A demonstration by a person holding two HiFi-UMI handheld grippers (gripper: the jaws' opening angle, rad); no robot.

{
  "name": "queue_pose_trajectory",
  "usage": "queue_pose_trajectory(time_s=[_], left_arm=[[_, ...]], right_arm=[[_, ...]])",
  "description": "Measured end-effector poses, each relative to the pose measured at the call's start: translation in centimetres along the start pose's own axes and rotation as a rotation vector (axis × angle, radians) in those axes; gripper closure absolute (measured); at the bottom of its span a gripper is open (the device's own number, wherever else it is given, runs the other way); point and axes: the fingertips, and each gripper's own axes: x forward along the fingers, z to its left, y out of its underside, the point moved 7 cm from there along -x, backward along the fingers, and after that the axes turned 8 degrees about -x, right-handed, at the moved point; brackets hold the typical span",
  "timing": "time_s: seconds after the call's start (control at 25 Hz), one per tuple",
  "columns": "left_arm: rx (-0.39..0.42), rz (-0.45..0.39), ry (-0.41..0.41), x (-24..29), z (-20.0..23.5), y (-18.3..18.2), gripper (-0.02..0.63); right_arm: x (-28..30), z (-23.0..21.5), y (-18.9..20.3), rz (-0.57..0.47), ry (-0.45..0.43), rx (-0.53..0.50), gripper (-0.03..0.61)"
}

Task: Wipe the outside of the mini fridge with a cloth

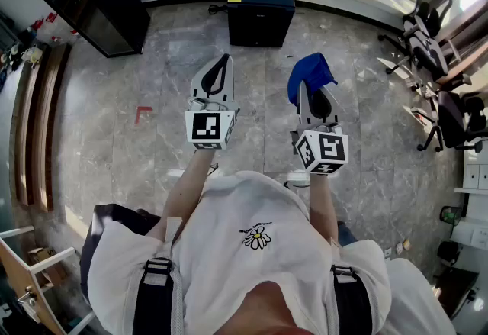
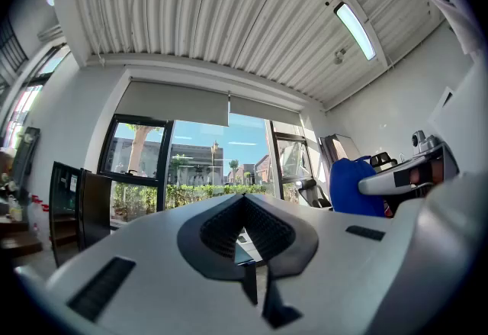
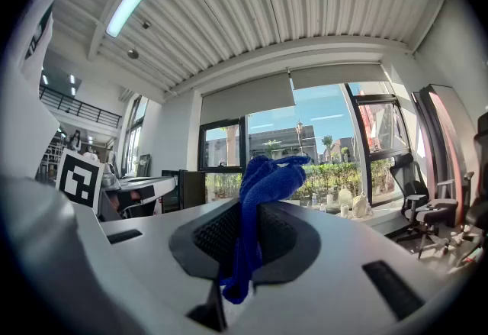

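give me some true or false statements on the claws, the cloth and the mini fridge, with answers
1. The right claw is shut on a blue cloth. True.
2. The left claw holds a sponge. False: it is shut with nothing in it.
3. The blue cloth is pressed against the mini fridge. False: the fridge stands apart from it, further ahead on the floor.
4. Office chairs stand to the person's right. True.

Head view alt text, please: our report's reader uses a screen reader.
Seen from above, a person holds two grippers: the right gripper clamps a blue cloth, the left gripper is shut and empty. A black mini fridge stands ahead on the stone floor.
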Motion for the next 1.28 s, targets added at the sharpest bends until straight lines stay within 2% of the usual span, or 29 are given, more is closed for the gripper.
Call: queue_pose_trajectory(time_s=[0.2, 0.44, 0.68, 1.0, 1.12, 1.28], left_arm=[[-0.002, -0.005, 0.003, 2.3, 0.8, 0.0, 0.609], [0.002, 0.055, -0.001, 6.4, 0.5, 2.7, 0.609], [0.012, 0.089, -0.034, 15.1, 0.4, 4.6, 0.609], [0.007, 0.068, -0.113, 26.7, 1.5, 4.7, 0.609], [0.009, 0.073, -0.135, 29.6, 2.7, 4.9, 0.609], [0.011, 0.081, -0.155, 32.4, 5.9, 5.5, 0.609]], right_arm=[[2.0, -1.4, 0.1, -0.004, 0.002, 0.007, 0.517], [5.2, -5.2, 2.6, 0.029, -0.003, 0.033, 0.517], [12.6, -12.2, 3.5, 0.029, -0.019, 0.056, 0.518], [23.4, -20.4, 2.4, 0.020, -0.096, 0.031, 0.518], [27.3, -21.4, 2.5, 0.036, -0.134, 0.031, 0.517], [32.1, -20.7, 2.8, 0.047, -0.157, 0.023, 0.518]])
